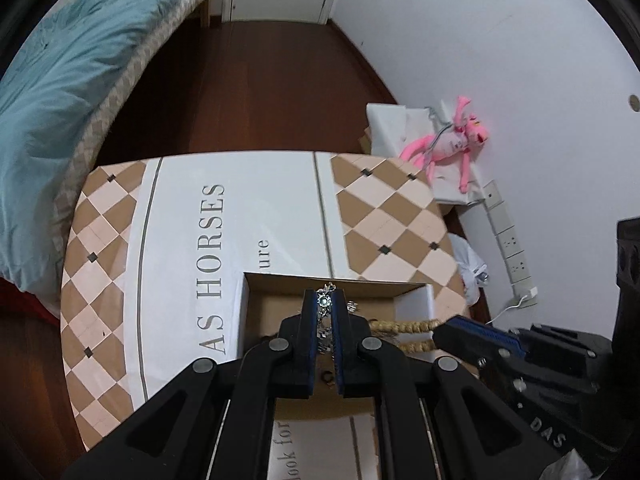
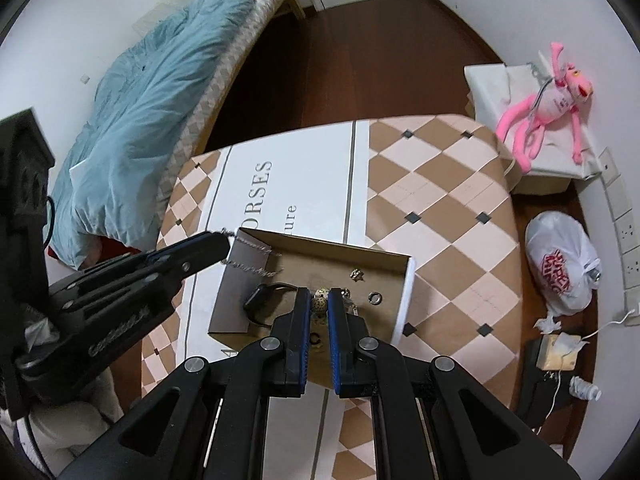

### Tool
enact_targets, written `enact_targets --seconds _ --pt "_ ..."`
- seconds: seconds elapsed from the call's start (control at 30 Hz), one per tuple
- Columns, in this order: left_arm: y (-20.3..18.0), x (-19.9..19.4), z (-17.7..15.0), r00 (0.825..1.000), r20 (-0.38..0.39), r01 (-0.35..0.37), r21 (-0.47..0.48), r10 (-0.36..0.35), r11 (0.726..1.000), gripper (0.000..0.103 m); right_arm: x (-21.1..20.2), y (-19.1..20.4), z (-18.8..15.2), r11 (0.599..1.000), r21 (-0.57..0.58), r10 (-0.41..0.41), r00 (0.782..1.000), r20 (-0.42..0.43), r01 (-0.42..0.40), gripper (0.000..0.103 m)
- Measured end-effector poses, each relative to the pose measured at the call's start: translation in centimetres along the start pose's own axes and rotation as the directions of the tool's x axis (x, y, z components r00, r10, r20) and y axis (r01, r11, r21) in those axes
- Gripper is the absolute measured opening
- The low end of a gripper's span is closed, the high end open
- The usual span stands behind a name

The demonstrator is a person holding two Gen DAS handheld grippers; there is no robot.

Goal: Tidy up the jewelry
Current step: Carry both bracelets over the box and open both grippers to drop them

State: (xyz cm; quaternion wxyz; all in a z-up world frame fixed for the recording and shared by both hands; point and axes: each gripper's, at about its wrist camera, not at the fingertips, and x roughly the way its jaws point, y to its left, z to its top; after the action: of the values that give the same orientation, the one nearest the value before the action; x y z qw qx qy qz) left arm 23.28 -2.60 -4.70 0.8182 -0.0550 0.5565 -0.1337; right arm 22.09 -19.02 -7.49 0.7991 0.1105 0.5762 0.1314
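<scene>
The patterned tabletop [image 2: 440,208], a white band with grey lettering flanked by tan and pink diamonds, fills the middle of both views. On it, toward 6 o'clock, sits an open cardboard box [image 2: 404,304] with a brown floor and white outer walls.

The left gripper [image 1: 325,312] has its blue-lined jaws pressed together on a silver chain [image 1: 324,322]. In the left wrist view the chain's long axis runs 12 to 6 o'clock between the pads, a small round link poking out past the tips at 12 o'clock. In the right wrist view the same gripper [image 2: 224,246] enters from 9 o'clock and the chain [image 2: 250,258] trails from its tips toward 3 o'clock, draping in two strands over the box's left wall, the free end lying inside the box.

The right gripper [image 2: 319,306] is clamped on a speckled bead bracelet [image 2: 320,304], held above the box floor; its beads show only between the tips. In the left wrist view this gripper [image 1: 440,332] comes in from 3 o'clock and the bracelet [image 1: 404,334] stretches from its tips toward 9 o'clock as two tan beaded strands.

On the box floor lie a black watch-like band [image 2: 260,306] at 9 o'clock of the right gripper's tips, a small gold charm [image 2: 356,275] at 1 o'clock, and a silver ring [image 2: 376,298] at 3 o'clock.
</scene>
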Motion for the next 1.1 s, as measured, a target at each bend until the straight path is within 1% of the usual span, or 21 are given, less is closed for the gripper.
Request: enact_targets --seconds 0.13,0.23,0.3,0.4,0.43,0.47,0.5,0.53,0.57,0.6,0.67,0.7,0.77,0.8,0.83,0.87,0.9,0.93,1.1 --pt "0.8 1.2 0.8 1.0 -0.028 -0.008 -0.009 0.008 1.0 0.005 1.2 0.0 0.5 1.0 0.007 0.0 1.0 -0.02 0.0 0.009" --pt "1.0 1.6 1.3 0.998 -0.052 -0.047 -0.012 0.046 0.999 0.006 1.6 0.1 0.7 1.0 -0.001 -0.001 0.999 -0.034 0.001 0.009" --pt "1.3 1.7 1.5 0.995 -0.06 -0.077 -0.015 0.076 0.997 0.008 2.3 0.0 0.7 1.0 -0.007 -0.004 0.997 -0.08 0.004 0.009" --pt "1.4 1.7 1.6 0.989 -0.059 -0.133 -0.011 0.132 0.991 0.01 3.5 -0.5 0.3 0.998 -0.011 -0.058 0.988 -0.146 0.057 0.01" --pt "1.4 1.6 1.6 0.986 -0.054 -0.158 -0.003 0.158 0.987 0.018 3.6 -0.6 0.1 0.997 -0.018 -0.075 0.984 -0.16 0.073 0.01" --pt "1.5 1.4 1.6 0.985 -0.048 -0.165 0.001 0.165 0.986 0.026 3.5 -0.6 -0.2 0.996 -0.025 -0.09 0.982 -0.163 0.087 0.01" --pt "1.6 1.2 1.6 0.984 -0.04 -0.174 0.0 0.174 0.985 0.05 3.4 -0.7 -0.3 0.995 -0.032 -0.099 0.981 -0.165 0.095 0.011" --pt "1.7 0.9 1.5 0.982 -0.031 -0.189 -0.002 0.189 0.982 0.075 3.1 -0.7 -0.5 0.994 -0.034 -0.104 0.981 -0.166 0.1 0.015" --pt "1.8 0.7 1.5 0.982 -0.023 -0.19 -0.004 0.19 0.982 0.077 2.8 -0.8 -0.7 0.995 -0.034 -0.103 0.981 -0.164 0.098 0.021" --pt "1.9 0.3 1.4 0.981 -0.011 -0.192 -0.007 0.192 0.981 0.077 2.5 -0.9 -0.8 0.995 -0.031 -0.103 0.981 -0.162 0.099 0.026" --pt "1.9 -0.1 1.2 0.978 -0.006 -0.21 -0.003 0.21 0.978 0.077 1.8 -0.9 -1.2 0.992 -0.036 -0.123 0.982 -0.144 0.119 0.046" --pt "1.9 -0.3 0.9 0.974 -0.003 -0.225 0.0 0.225 0.974 0.078 1.5 -1.0 -1.3 0.99 -0.038 -0.137 0.982 -0.133 0.133 0.05" --pt "1.9 -0.7 0.3 0.969 0.005 -0.248 0.004 0.248 0.969 0.091 1.2 -1.2 -1.8 0.983 -0.038 -0.183 0.977 -0.113 0.18 0.062" --pt "1.9 -0.9 -0.3 0.965 0.017 -0.262 0.008 0.262 0.965 0.099 1.1 -1.3 -2.1 0.979 -0.039 -0.201 0.974 -0.106 0.198 0.066" --pt "1.9 -1.0 -0.7 0.962 0.026 -0.273 0.011 0.273 0.962 0.099 1.2 -1.5 -2.4 0.975 -0.036 -0.222 0.969 -0.104 0.22 0.077" --pt "1.8 -1.1 -1.4 0.956 0.04 -0.29 0.019 0.289 0.957 0.099 1.4 -1.7 -2.8 0.972 -0.032 -0.235 0.966 -0.108 0.233 0.09" --pt "1.7 -1.2 -2.0 0.953 0.048 -0.301 0.022 0.3 0.953 0.099 1.7 -1.8 -3.1 0.969 -0.031 -0.248 0.962 -0.11 0.246 0.094" --pt "1.8 -1.2 -2.7 0.948 0.058 -0.314 0.021 0.312 0.949 0.1 2.0 -1.9 -3.5 0.965 -0.03 -0.263 0.958 -0.111 0.261 0.096" --pt "1.7 -0.8 -5.2 0.94 0.062 -0.337 0.021 0.335 0.941 0.102 3.3 -2.4 -5.2 0.946 -0.03 -0.325 0.941 -0.095 0.324 0.097"
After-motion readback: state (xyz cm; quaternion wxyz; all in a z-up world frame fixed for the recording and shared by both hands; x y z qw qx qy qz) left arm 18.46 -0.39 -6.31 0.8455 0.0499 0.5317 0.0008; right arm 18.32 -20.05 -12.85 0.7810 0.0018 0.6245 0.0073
